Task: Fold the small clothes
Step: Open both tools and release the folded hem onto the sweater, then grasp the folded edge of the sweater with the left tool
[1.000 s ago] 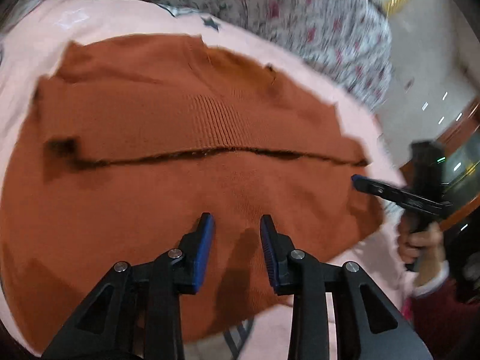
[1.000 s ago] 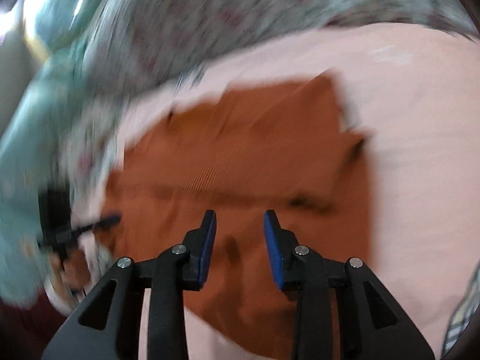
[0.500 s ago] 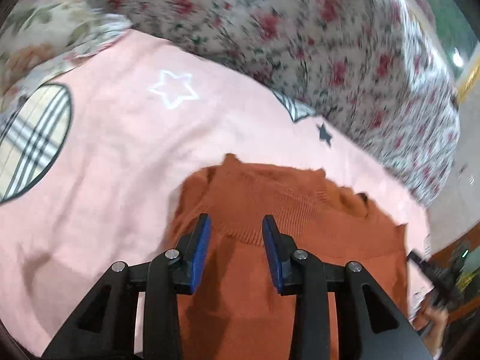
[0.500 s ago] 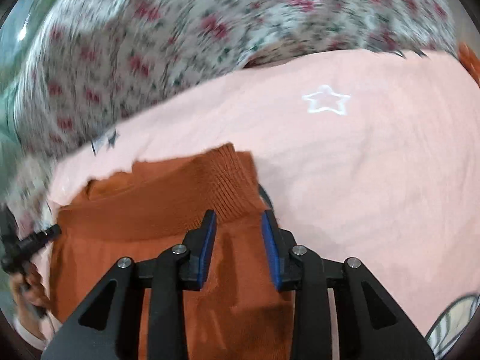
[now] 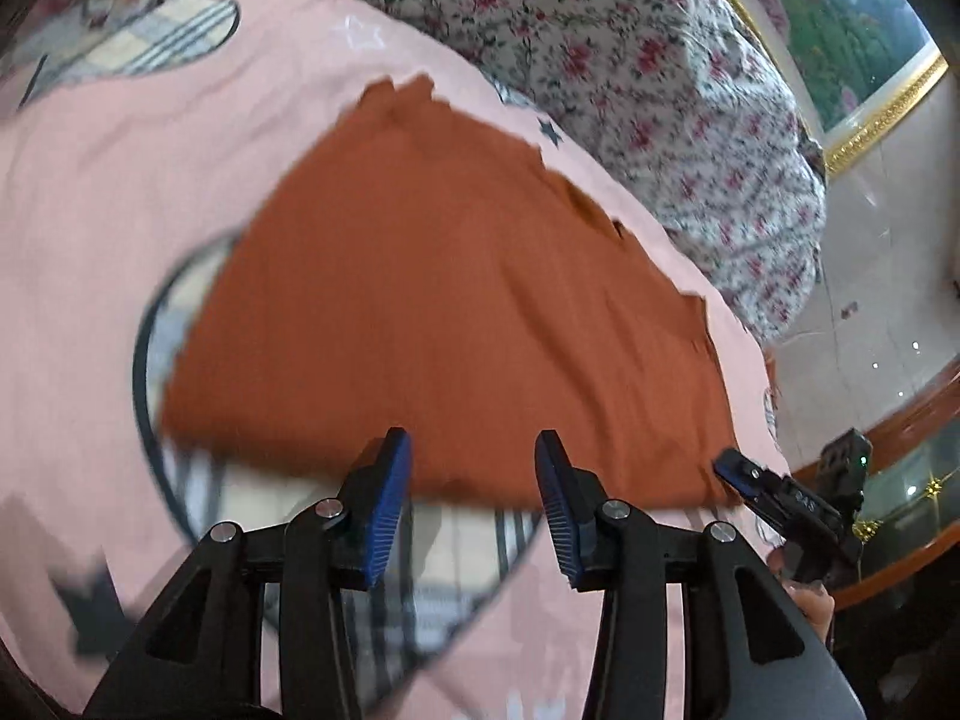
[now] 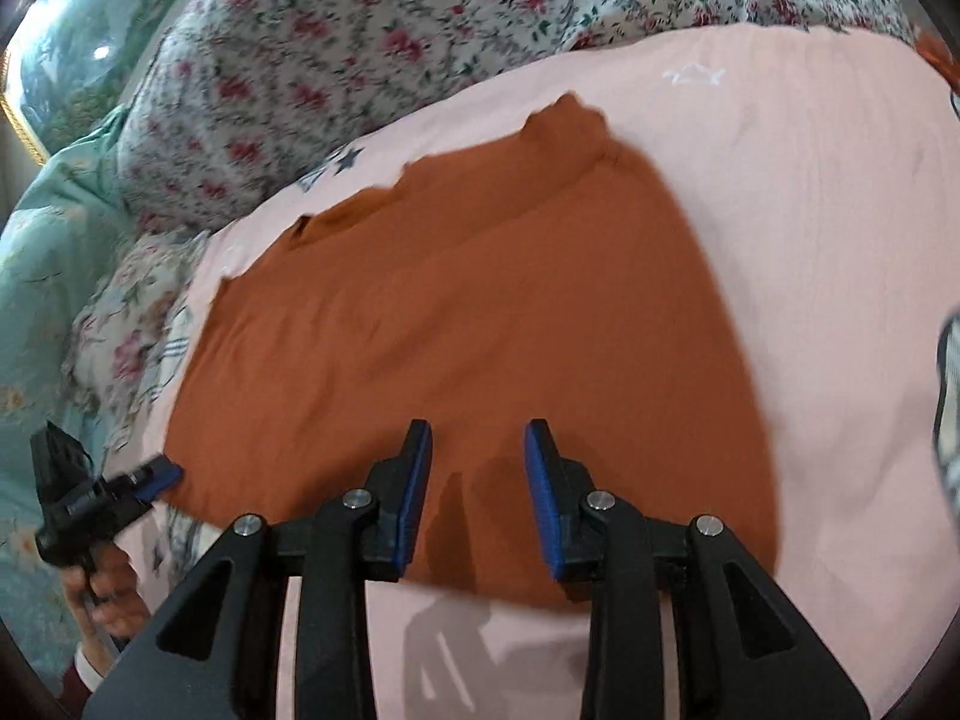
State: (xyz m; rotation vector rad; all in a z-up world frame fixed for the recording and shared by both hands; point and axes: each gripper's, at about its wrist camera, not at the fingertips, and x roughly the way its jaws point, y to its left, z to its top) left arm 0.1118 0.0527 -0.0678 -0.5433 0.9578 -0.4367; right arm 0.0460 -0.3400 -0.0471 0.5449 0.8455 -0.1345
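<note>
A rust-orange knit garment (image 5: 456,312) lies spread flat on a pink sheet (image 5: 90,228) printed with white and dark stars and plaid ovals, filling the centre of both wrist views. In the left wrist view the left gripper (image 5: 473,501) hovers at 6 o'clock over the garment's near hem, its blue-padded jaws standing apart with nothing between them; a plaid oval (image 5: 180,324) peeks out from under the cloth at 9 o'clock. The right gripper (image 5: 735,471) shows at 4 o'clock in that view, its blue tip at the hem's corner, though whether it touches the cloth cannot be told, and small white lettering on its black body is too blurred to read. In the right wrist view the right gripper (image 6: 478,492) sits at 6 o'clock above the garment (image 6: 480,324), jaws parted and empty, casting a shadow on the knit. The left gripper (image 6: 153,477) appears at 8 o'clock, held in a hand (image 6: 105,597) and reaching to the cloth's edge. A floral quilt (image 6: 360,42) is bunched from 10 to 1 o'clock behind the sheet (image 6: 840,240), and a gold-framed landscape picture (image 5: 840,48) hangs at 2 o'clock in the left view.
</note>
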